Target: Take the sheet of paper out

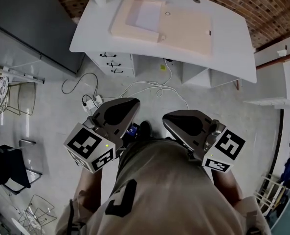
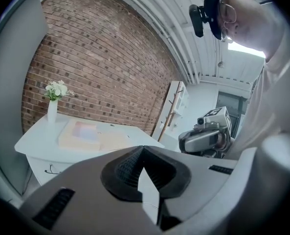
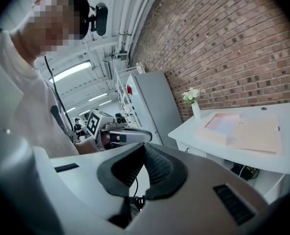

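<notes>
left gripper (image 2: 144,148) | right gripper (image 3: 144,145) | jaws together | well short of desk (image 1: 86,38) edge

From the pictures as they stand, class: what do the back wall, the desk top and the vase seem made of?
Back wall: brick, matt red-brown, mortar lines visible.
Desk top: likely painted or laminated board, smooth even white.
Vase: maybe ceramic or plastic, plain white; too small to tell.

Bright, even indoor light filled every view. Glare came from ceiling strip lights (image 3: 72,71) at the right gripper view's left. Both gripper views bulged fisheye-fashion, with black corners. Soft shadow lay under the desk (image 1: 230,40).
</notes>
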`<state>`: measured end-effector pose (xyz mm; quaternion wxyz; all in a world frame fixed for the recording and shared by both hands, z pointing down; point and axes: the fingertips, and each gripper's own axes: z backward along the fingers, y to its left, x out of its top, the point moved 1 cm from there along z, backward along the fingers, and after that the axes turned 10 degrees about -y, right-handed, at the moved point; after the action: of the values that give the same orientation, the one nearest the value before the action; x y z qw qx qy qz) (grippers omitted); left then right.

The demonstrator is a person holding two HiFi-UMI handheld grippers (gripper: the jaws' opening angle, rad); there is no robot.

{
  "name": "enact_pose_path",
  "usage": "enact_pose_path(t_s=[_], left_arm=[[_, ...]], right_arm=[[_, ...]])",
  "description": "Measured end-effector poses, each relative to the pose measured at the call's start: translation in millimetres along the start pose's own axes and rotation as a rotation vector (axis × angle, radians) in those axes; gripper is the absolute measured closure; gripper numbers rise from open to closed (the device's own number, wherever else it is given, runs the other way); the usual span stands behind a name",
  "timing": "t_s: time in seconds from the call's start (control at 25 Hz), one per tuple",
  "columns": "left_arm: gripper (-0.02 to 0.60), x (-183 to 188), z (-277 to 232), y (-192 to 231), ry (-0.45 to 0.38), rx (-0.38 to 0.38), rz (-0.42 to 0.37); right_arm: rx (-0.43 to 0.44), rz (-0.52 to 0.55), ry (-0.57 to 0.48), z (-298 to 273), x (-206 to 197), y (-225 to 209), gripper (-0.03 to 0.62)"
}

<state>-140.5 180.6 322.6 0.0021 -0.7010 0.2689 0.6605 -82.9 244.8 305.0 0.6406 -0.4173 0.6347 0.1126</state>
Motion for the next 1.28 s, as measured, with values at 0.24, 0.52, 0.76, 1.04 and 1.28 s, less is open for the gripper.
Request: enact_pose_path(t_s=[0.24, 0.52, 0.76, 1.04, 1.28], left_arm=[[0.568, 0.2, 5.4, 7.2, -0.003, -0.008, 0.002], [0.568, 1.9, 6.9, 8.8, -0.008, -0.011, -0.003], [0.568, -0.6, 6.4, 7.8, 0.000, 0.006, -0.001], [0.568, -0.6, -8.2, 5.6, 0.019, 0.013, -0.022], [0.568, -0.7, -33.3, -7.3, 0.041, -0.003, -0.040]], right_arm=[[0.028, 0.040, -0.013, -8.4, 4.3, 7.5, 0.571], [0.016, 0.027, -0.024, -9.0, 5.7, 5.2, 0.571], [-0.009, 0.047, -0.036, -7.0, 6.0, -3.7, 0.571], [0.024, 0.014, -0.048, -7.0, 5.5, -16.6, 0.571], [0.017, -0.013, -0.068, 4.8, 7.8, -37.8, 0.571]])
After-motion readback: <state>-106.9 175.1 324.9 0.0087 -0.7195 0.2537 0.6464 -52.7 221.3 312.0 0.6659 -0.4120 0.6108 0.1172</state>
